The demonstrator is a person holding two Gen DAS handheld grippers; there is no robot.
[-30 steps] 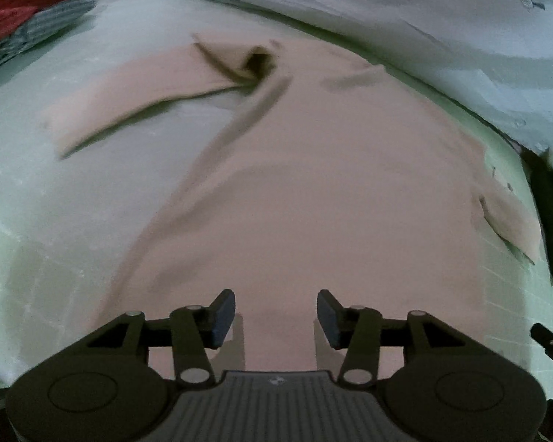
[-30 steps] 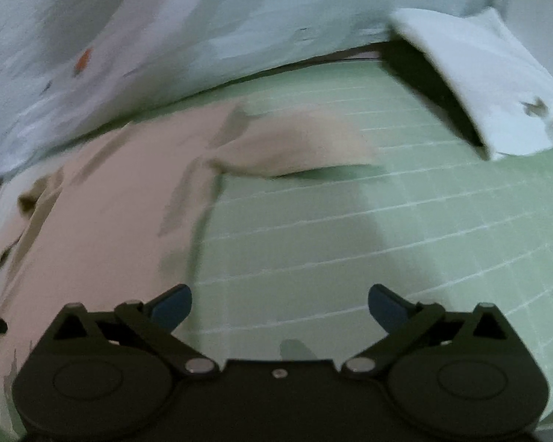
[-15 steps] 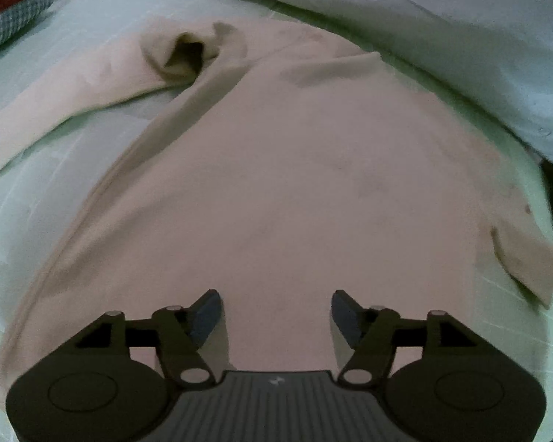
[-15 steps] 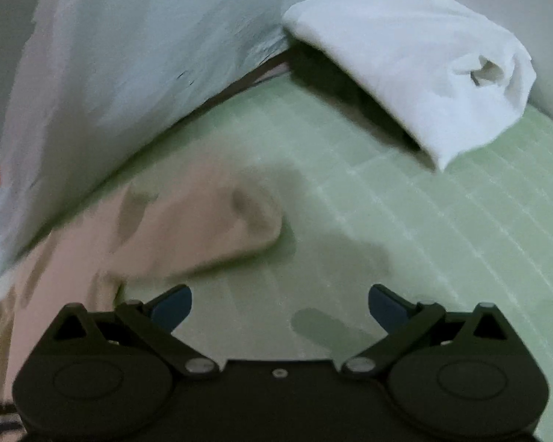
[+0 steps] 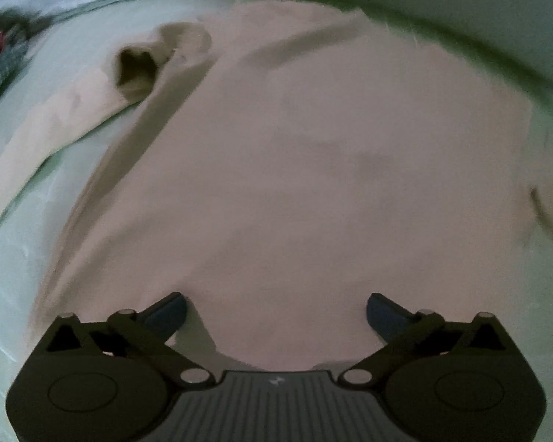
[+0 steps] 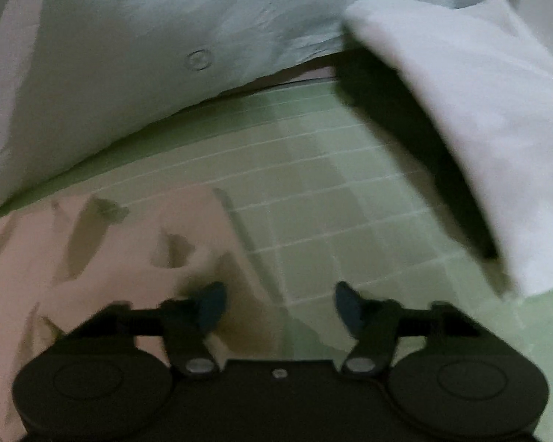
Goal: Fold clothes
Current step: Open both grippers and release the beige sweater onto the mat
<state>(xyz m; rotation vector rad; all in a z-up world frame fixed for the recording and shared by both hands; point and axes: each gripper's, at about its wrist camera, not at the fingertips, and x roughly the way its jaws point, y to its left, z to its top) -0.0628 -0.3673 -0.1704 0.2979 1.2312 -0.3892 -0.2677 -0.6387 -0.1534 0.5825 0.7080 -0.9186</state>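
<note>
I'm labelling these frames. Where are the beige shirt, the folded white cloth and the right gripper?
beige shirt (image 5: 313,184): left wrist view, middle of its body.
folded white cloth (image 6: 479,103): right wrist view, its flat top.
right gripper (image 6: 278,304): right wrist view, gap between its fingertips.

A pale beige long-sleeved cotton top (image 5: 313,169) is lying spread flat on the green gridded mat, one sleeve (image 5: 55,125) stretching out leftward, its opposite sleeve end (image 6: 136,243) lying wrinkled.
</note>
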